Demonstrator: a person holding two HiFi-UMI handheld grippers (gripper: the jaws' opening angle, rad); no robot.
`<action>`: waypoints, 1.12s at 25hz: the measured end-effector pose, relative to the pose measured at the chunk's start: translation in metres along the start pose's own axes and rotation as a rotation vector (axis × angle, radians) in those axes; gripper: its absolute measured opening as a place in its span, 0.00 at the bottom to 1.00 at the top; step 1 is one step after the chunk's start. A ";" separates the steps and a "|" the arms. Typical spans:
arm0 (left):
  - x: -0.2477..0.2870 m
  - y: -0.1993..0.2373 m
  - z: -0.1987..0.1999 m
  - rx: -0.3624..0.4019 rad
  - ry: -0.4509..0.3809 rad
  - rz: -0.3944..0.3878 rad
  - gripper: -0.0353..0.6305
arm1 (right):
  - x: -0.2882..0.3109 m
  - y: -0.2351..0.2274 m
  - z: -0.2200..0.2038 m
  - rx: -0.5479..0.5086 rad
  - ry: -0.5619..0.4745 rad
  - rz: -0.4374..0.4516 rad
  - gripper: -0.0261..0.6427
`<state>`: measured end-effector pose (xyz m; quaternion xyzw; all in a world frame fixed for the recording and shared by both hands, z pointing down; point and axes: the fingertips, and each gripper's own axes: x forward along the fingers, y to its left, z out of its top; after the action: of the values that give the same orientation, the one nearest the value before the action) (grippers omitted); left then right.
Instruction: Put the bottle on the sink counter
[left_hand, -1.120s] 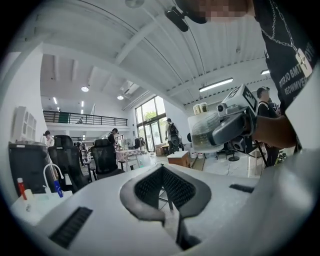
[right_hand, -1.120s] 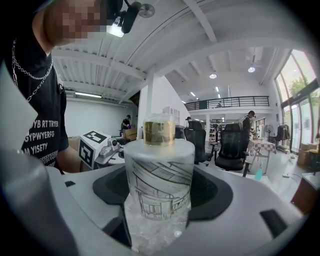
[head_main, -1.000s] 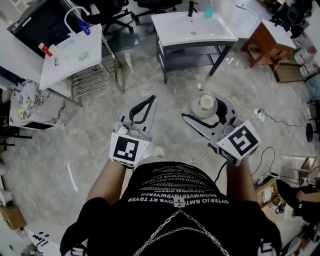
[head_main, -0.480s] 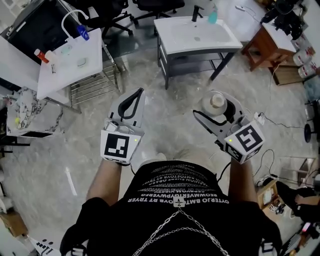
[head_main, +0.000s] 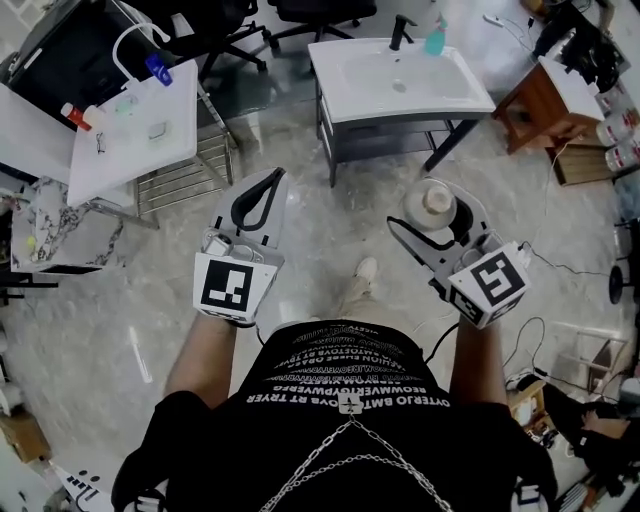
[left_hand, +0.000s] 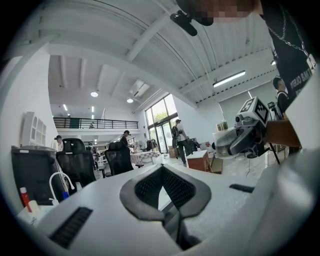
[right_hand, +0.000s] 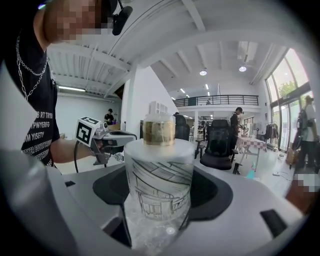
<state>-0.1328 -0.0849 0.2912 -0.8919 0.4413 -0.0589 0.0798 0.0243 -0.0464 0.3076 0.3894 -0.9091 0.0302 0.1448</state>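
Evidently the bottle (right_hand: 158, 170) was held upright, clamped in the right gripper (head_main: 430, 208), for carrying to the distant sink tabletop (head_main: 345, 62); the left gripper (left_hand: 161, 170) was closed, empty.

Frosted, translucent bottle (right_hand: 159, 185) with shiny gold-coloured neck band; glossy white sink counter (head_main: 465, 88); polished marble-look floor (head_main: 330, 215).

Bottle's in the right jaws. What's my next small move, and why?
Probably carry the right gripper forward toward the sink counter: its jaws are shut on the bottle, held upright, and the counter stands far ahead of it.
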 end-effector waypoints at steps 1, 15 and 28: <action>0.012 0.002 0.002 0.004 -0.001 0.003 0.06 | 0.005 -0.012 0.000 0.002 -0.001 0.006 0.54; 0.171 0.030 0.015 0.005 0.021 0.123 0.06 | 0.067 -0.174 0.023 -0.032 -0.026 0.153 0.54; 0.243 0.027 -0.003 0.017 0.101 0.169 0.06 | 0.105 -0.253 0.014 -0.033 -0.037 0.239 0.54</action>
<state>-0.0075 -0.2950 0.2972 -0.8468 0.5177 -0.1006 0.0695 0.1334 -0.2981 0.3098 0.2764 -0.9519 0.0253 0.1298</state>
